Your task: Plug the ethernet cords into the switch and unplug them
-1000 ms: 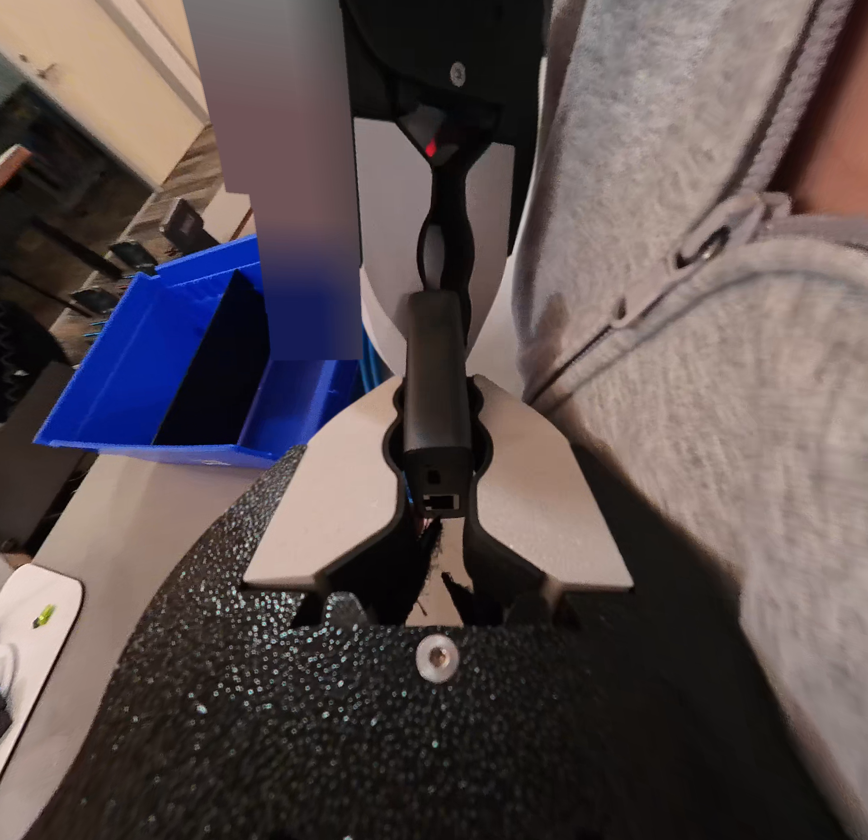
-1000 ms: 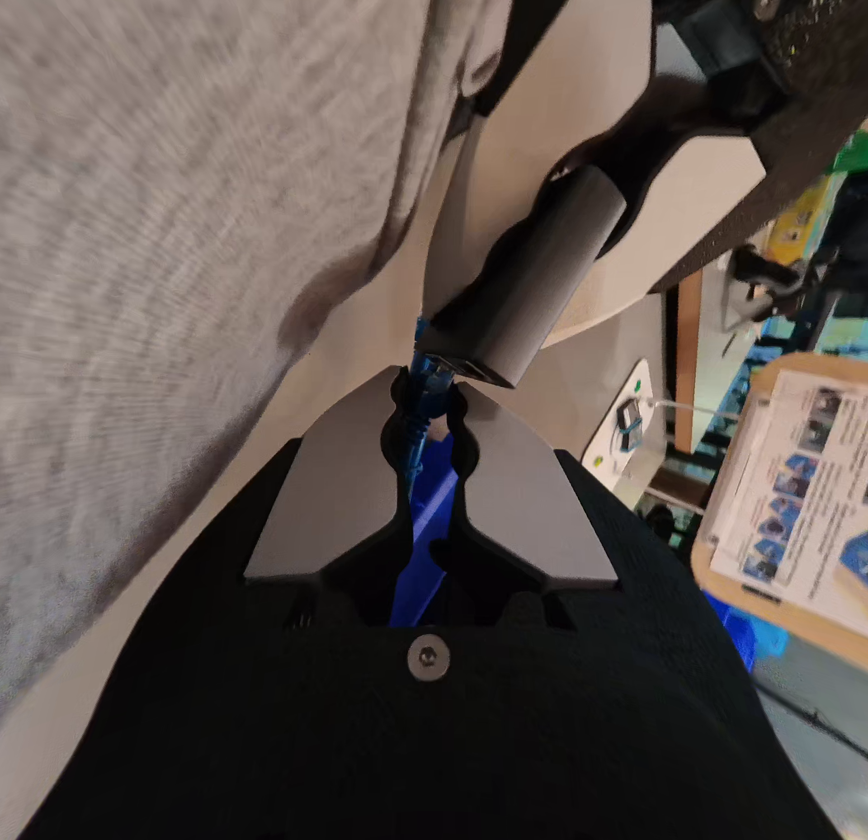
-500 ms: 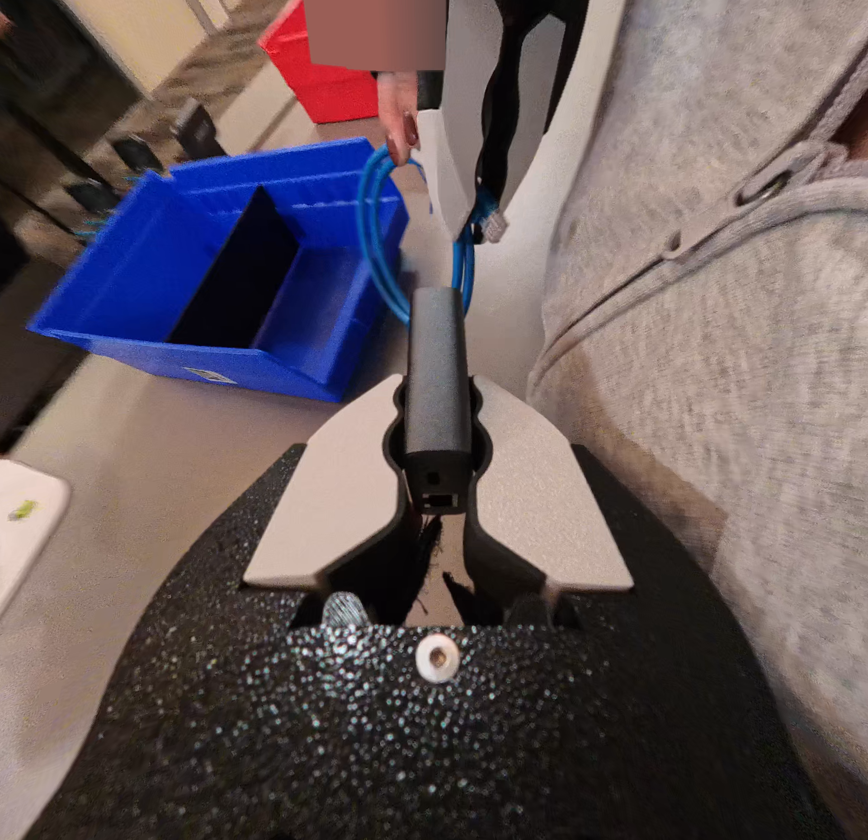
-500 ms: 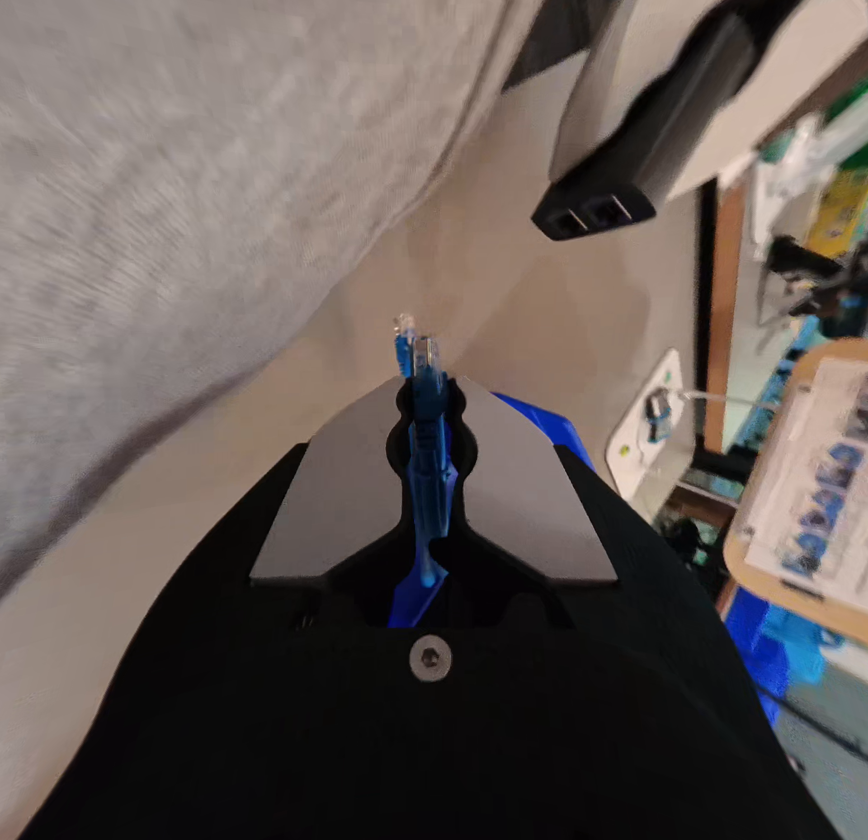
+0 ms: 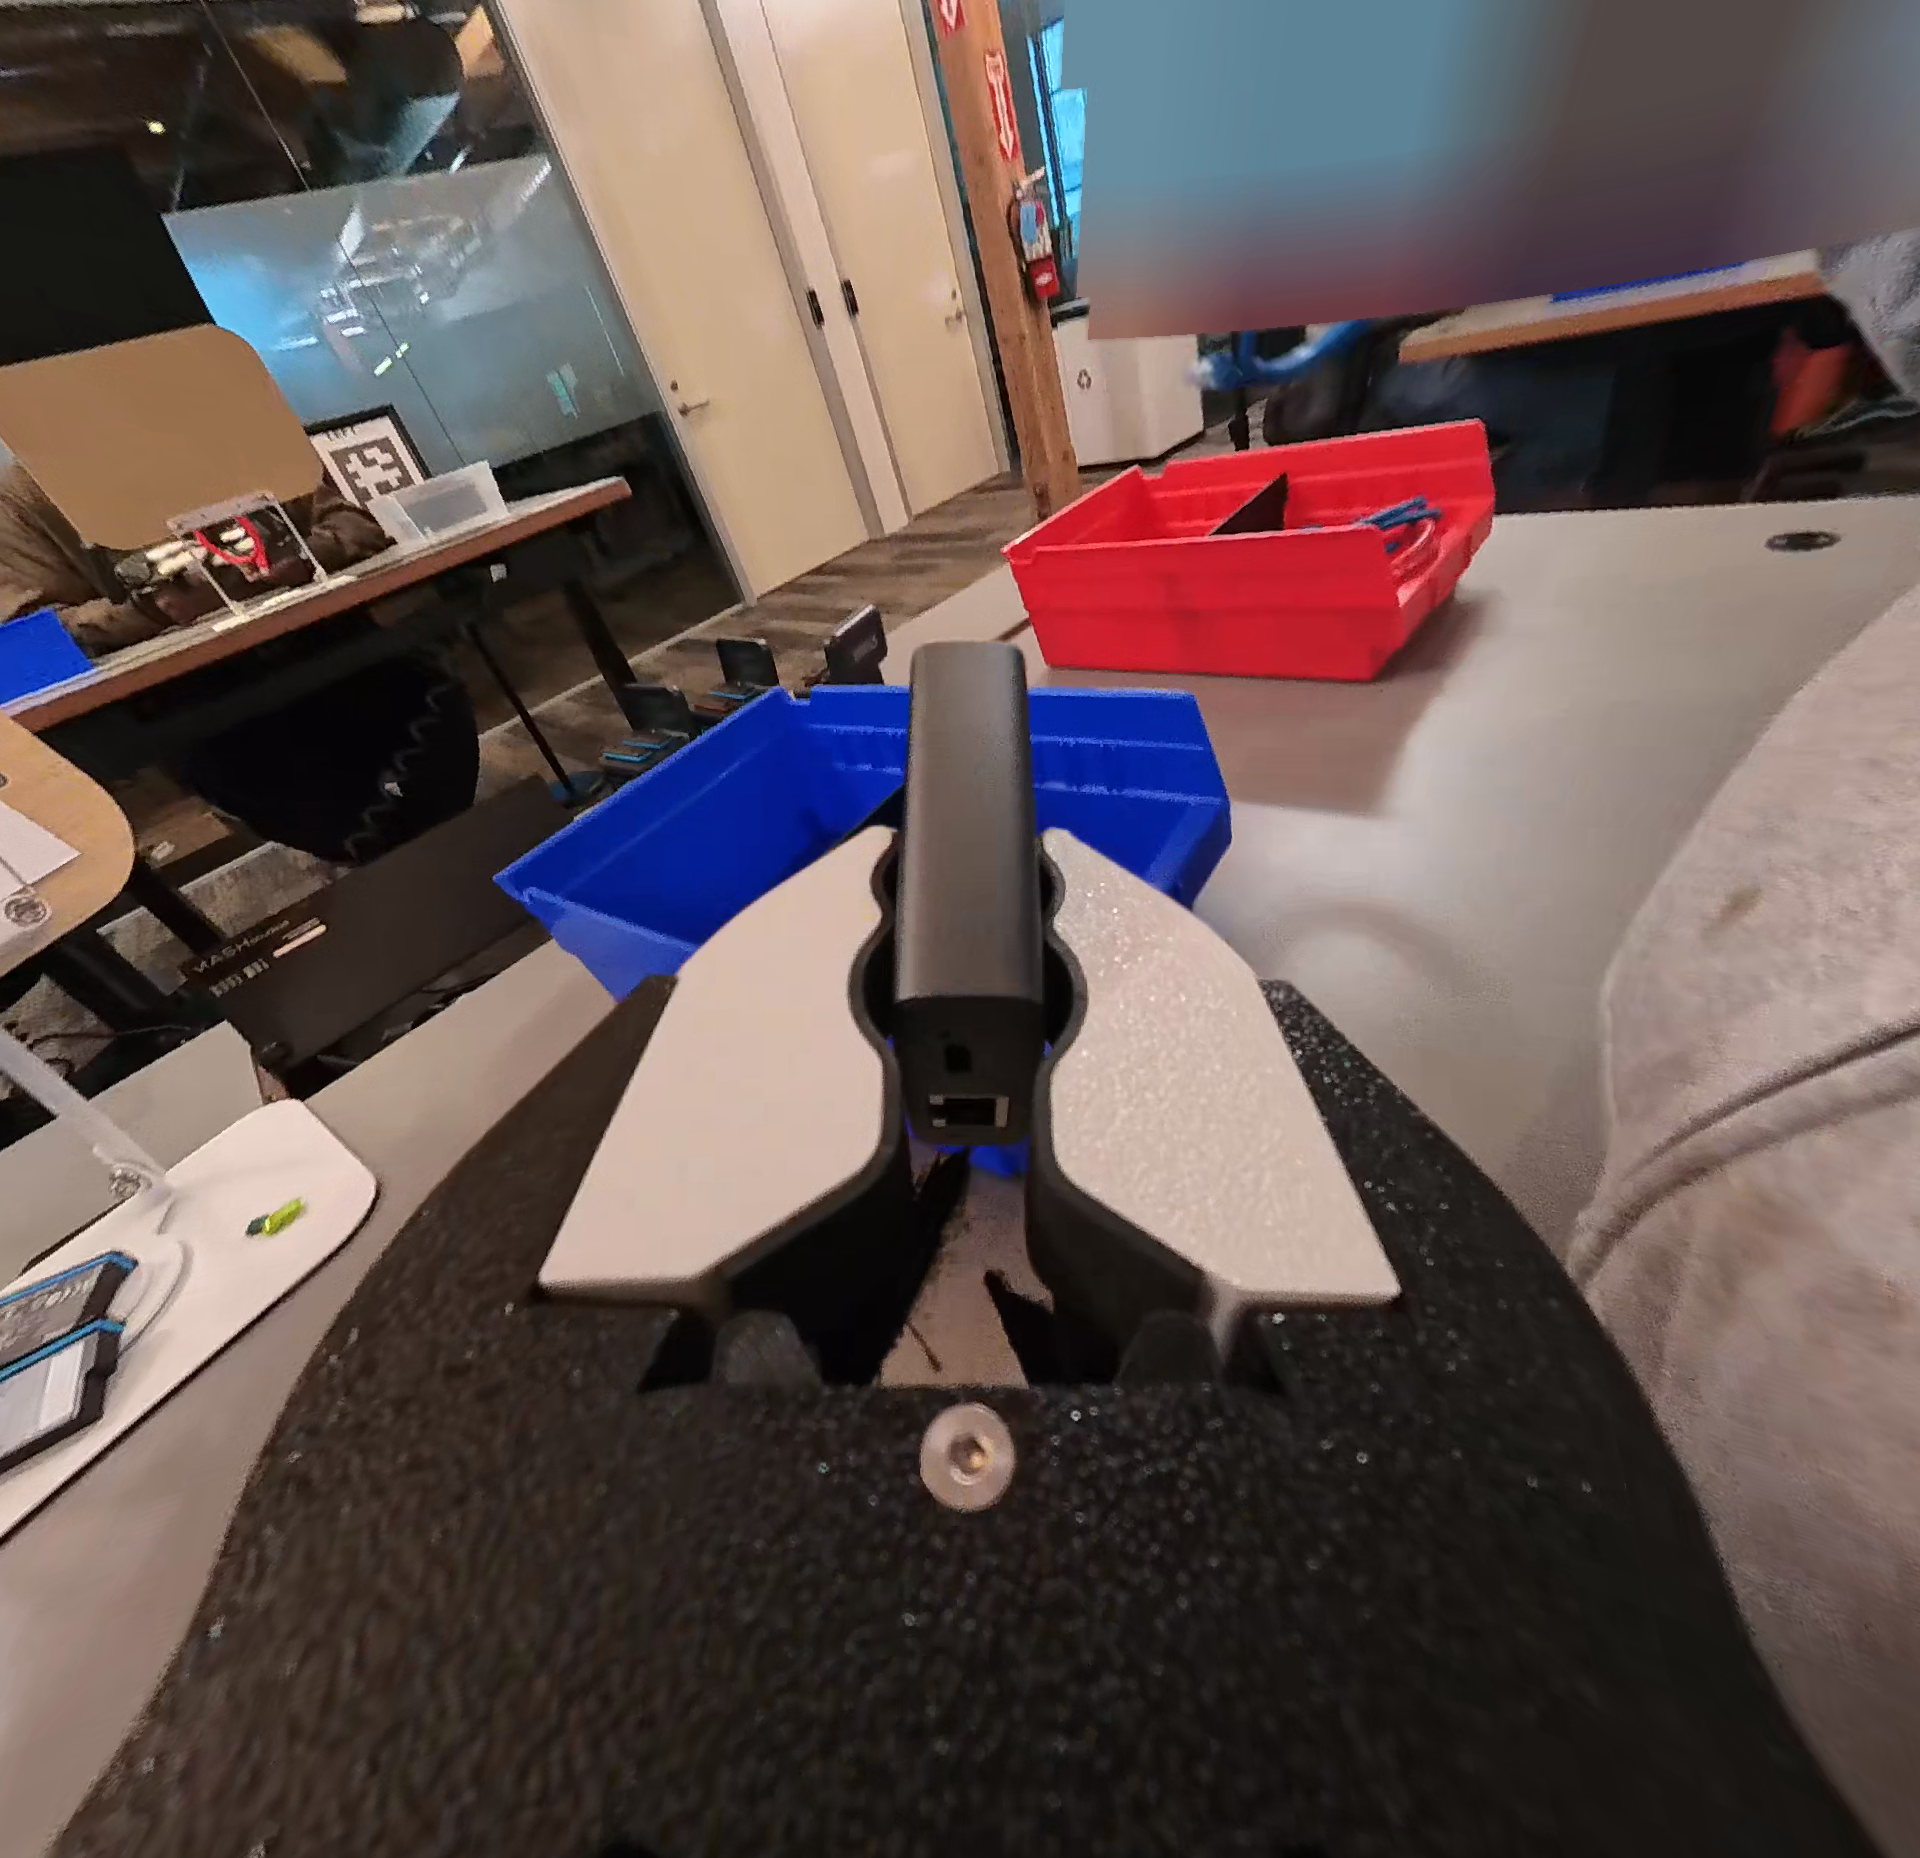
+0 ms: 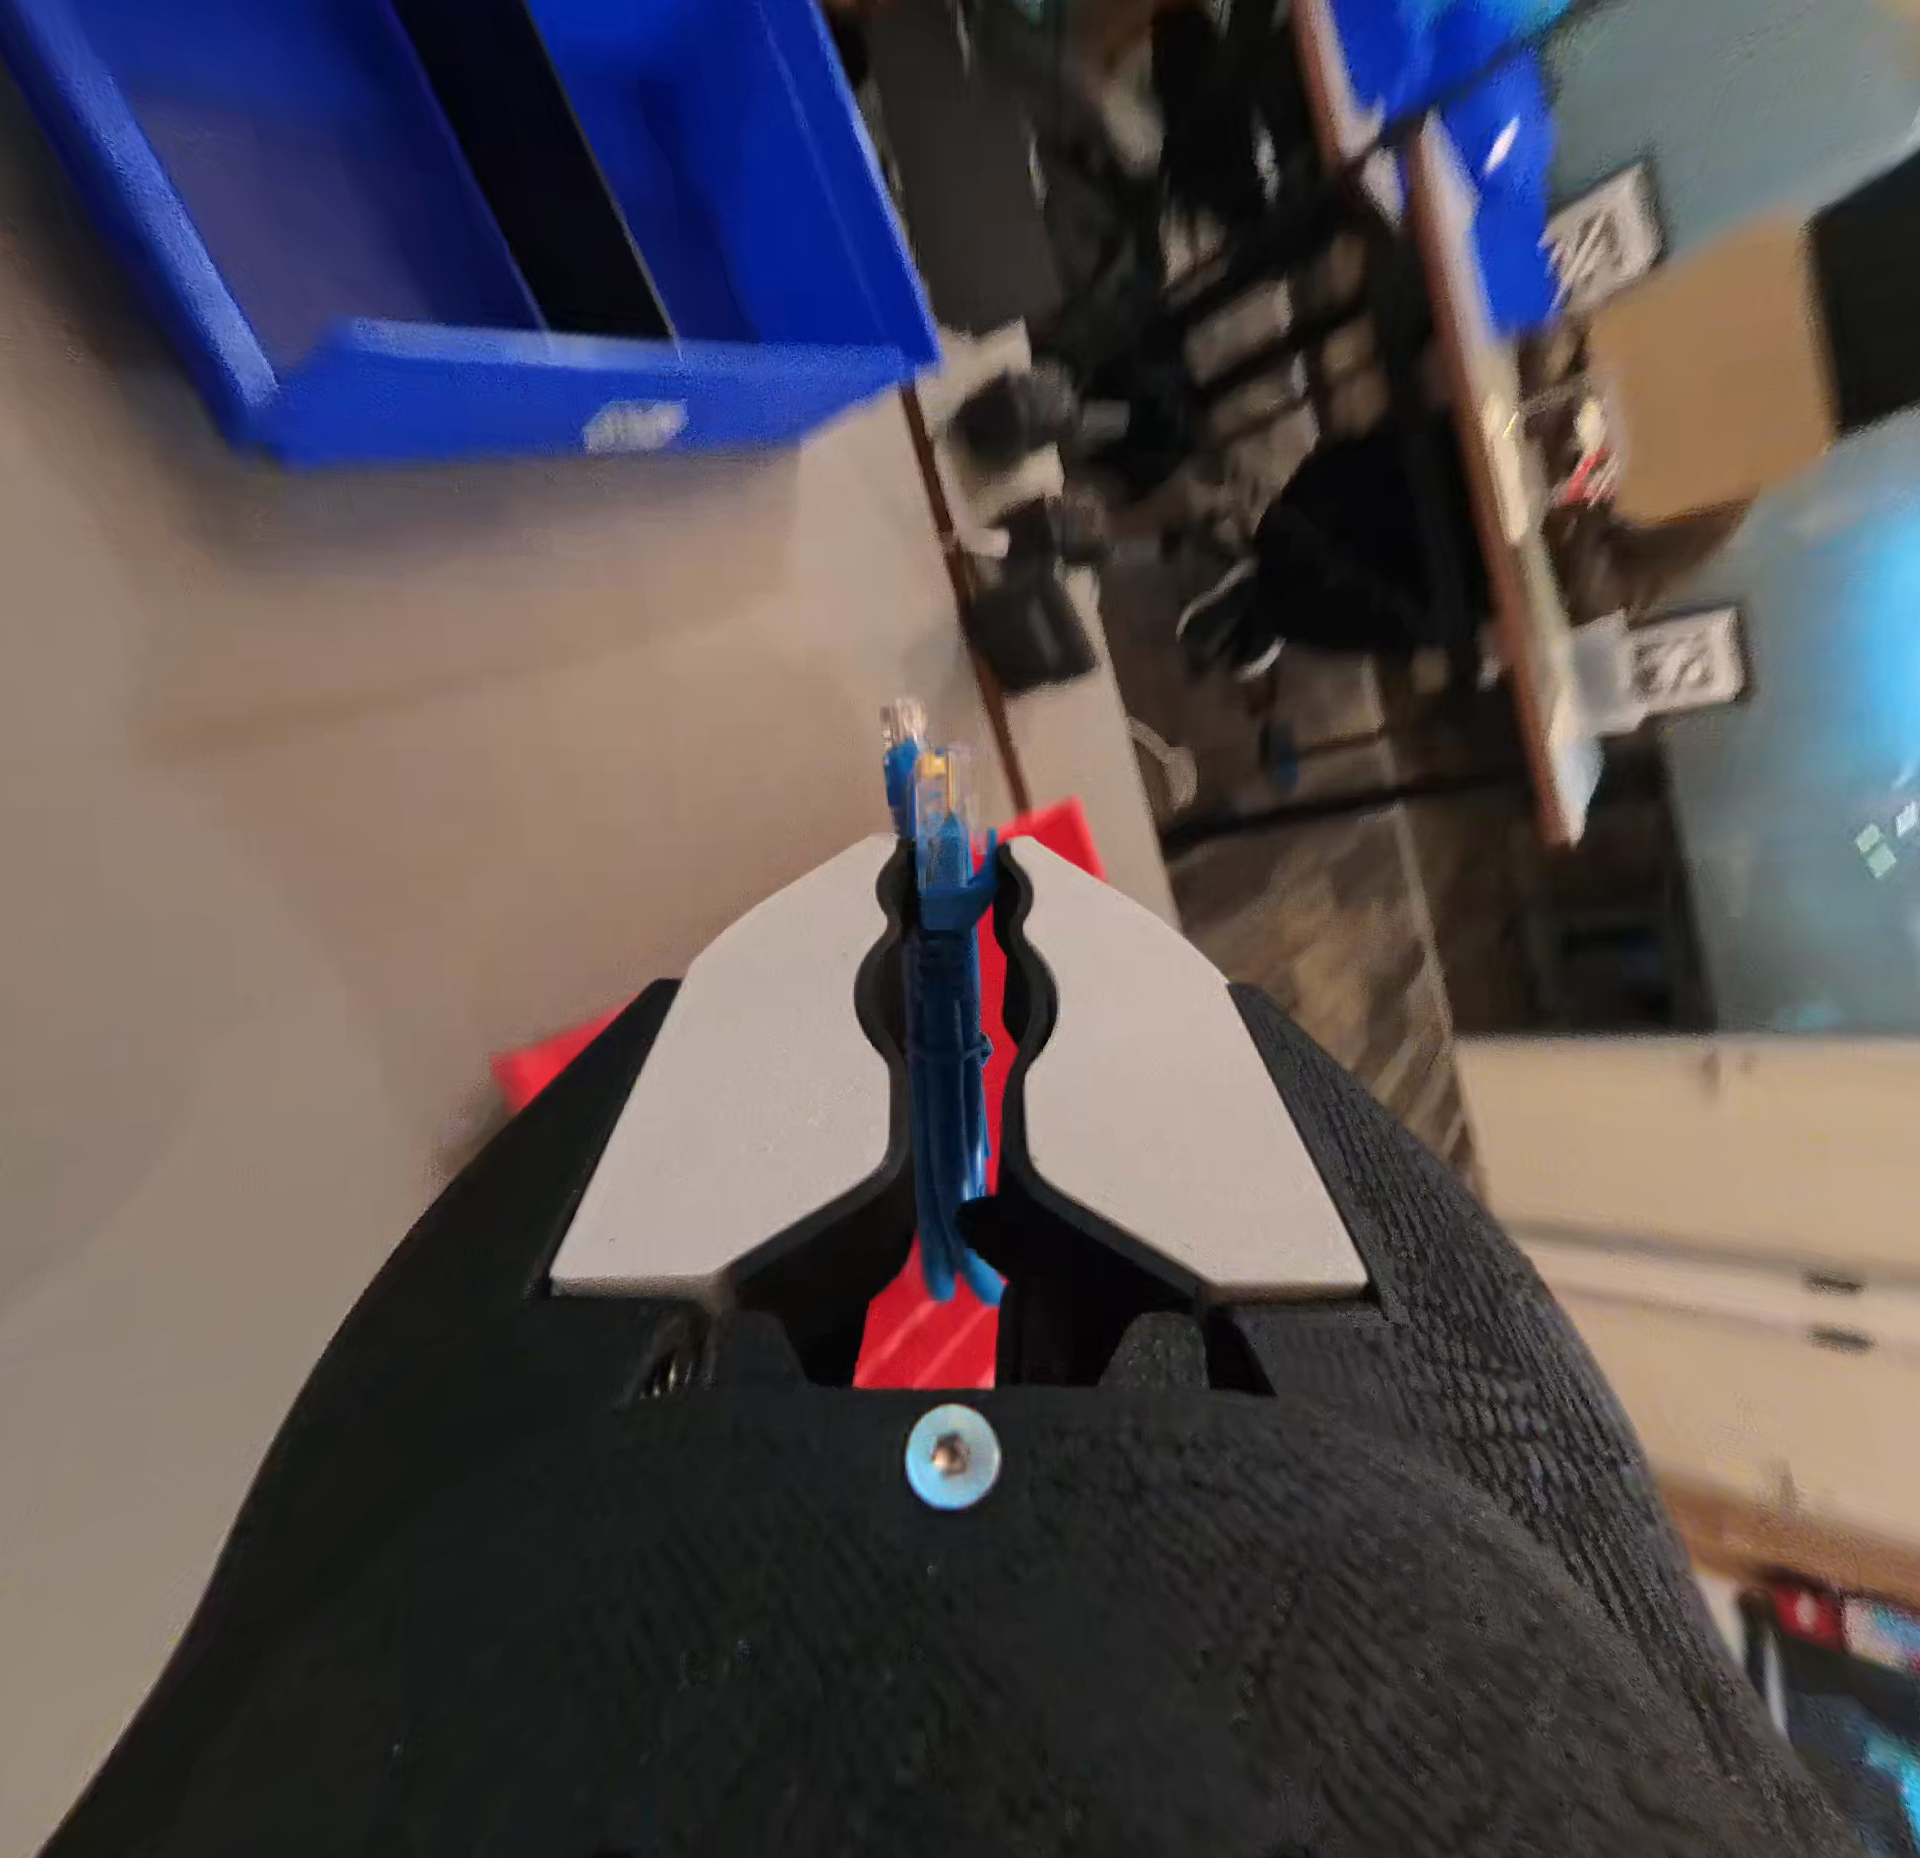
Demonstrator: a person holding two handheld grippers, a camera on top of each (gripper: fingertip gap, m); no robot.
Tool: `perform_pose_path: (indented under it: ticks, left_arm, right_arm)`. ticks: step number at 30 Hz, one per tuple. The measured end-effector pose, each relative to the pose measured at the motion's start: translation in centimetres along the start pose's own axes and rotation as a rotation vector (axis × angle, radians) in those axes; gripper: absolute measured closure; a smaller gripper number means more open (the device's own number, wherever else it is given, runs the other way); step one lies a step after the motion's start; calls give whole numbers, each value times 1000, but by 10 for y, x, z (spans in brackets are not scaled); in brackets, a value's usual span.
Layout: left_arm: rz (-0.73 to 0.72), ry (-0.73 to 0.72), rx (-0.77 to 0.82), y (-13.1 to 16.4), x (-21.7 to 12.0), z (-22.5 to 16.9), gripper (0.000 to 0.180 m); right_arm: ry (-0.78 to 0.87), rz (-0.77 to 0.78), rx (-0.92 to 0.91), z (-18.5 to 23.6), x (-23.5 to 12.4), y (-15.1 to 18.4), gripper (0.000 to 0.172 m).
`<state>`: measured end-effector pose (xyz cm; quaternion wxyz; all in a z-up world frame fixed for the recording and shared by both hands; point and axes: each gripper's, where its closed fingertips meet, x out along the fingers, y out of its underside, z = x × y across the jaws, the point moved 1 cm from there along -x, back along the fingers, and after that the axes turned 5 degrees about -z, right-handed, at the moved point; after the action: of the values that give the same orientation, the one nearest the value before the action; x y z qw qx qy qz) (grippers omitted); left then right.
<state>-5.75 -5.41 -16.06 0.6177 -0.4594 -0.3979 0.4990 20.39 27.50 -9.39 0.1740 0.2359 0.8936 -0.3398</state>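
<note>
right gripper (image 6: 951,852) jaws clamp blue ethernet cords (image 6: 945,1029) | blue bin (image 6: 499,395) beyond | table (image 6: 520,717)

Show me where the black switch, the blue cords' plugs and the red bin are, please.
black switch (image 5: 966,852), left wrist view: its top face, between the left claw's fingers.
blue cords' plugs (image 6: 940,785), right wrist view: the clear plug tip past the right claw's fingers.
red bin (image 5: 1226,603), left wrist view: its front wall.

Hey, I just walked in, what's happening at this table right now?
A person is working with two handheld grippers. The left gripper is clamped on a black switch, held above a blue bin. The right gripper grips blue ethernet cords, their clear plugs poking out in front, not plugged in. A red bin sits farther back.
</note>
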Motion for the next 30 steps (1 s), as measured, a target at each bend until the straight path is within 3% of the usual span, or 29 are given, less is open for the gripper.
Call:
perform_pose_path:
  ticks: [5, 10, 14, 17, 23, 27, 30]
  left_arm:
    - [-44, 16, -5, -4, 21, -1, 159]
    - [-110, 21, -20, -16, 42, 0, 159]
    - [-165, 43, -40, -30, 66, 2, 159]
    - [-171, 79, -53, -38, 87, 1, 159]
    - [-164, 185, -57, -55, 135, -11, 159]
    - [-135, 305, -73, -73, 183, -29, 159]
    - [-71, 446, -86, -90, 237, -51, 159]
  right_arm:
    - [-64, 188, 64, 5, 11, 93, 159]
    - [-153, 328, 32, 31, 50, 146, 154]
    - [-264, 451, 172, 50, 64, 161, 91]
    - [-236, 419, 283, 32, 52, 143, 79]
    - [130, 20, 350, -41, 14, 60, 80]
    - [457, -97, 276, -61, -13, 32, 98]
    - [772, -145, 230, -75, -42, 27, 136]
